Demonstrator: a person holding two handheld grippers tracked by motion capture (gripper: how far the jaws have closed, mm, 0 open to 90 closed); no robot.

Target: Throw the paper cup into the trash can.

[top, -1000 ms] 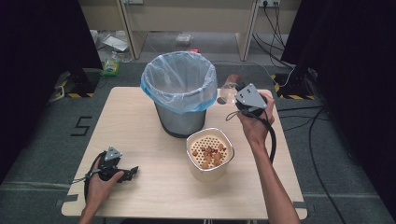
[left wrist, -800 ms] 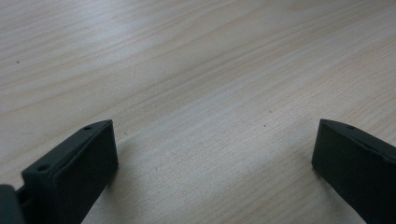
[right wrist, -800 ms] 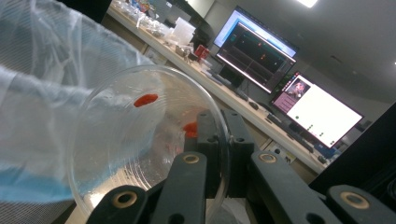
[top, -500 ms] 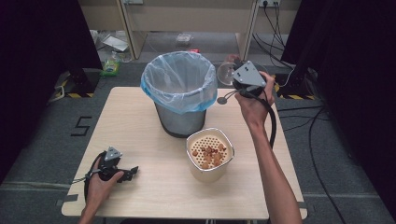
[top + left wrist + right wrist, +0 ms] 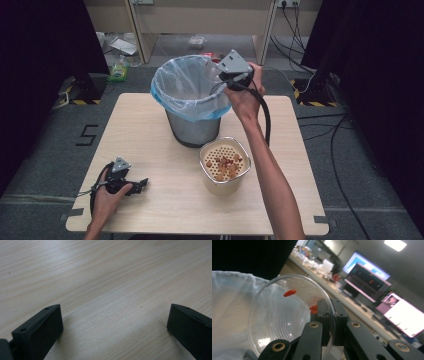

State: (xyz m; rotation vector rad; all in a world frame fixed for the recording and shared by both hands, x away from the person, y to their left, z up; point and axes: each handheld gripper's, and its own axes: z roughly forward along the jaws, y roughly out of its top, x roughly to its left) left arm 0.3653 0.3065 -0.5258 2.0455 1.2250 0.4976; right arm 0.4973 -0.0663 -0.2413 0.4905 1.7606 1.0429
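High view overlooks table (image 5: 150,130); gripper views close, left view shares tabletop

right tool (image 5: 218,70) holding clear cup (image 5: 212,67) over bin (image 5: 192,107)

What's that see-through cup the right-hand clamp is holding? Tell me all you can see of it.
The clear plastic cup is thin-walled, with faint rings moulded into its base. It is tipped on its side, mouth toward the camera, above the bin's pale blue liner. The right gripper pinches its rim, one jaw inside and one outside. A few small red bits cling to its inner wall; otherwise it looks emptied.
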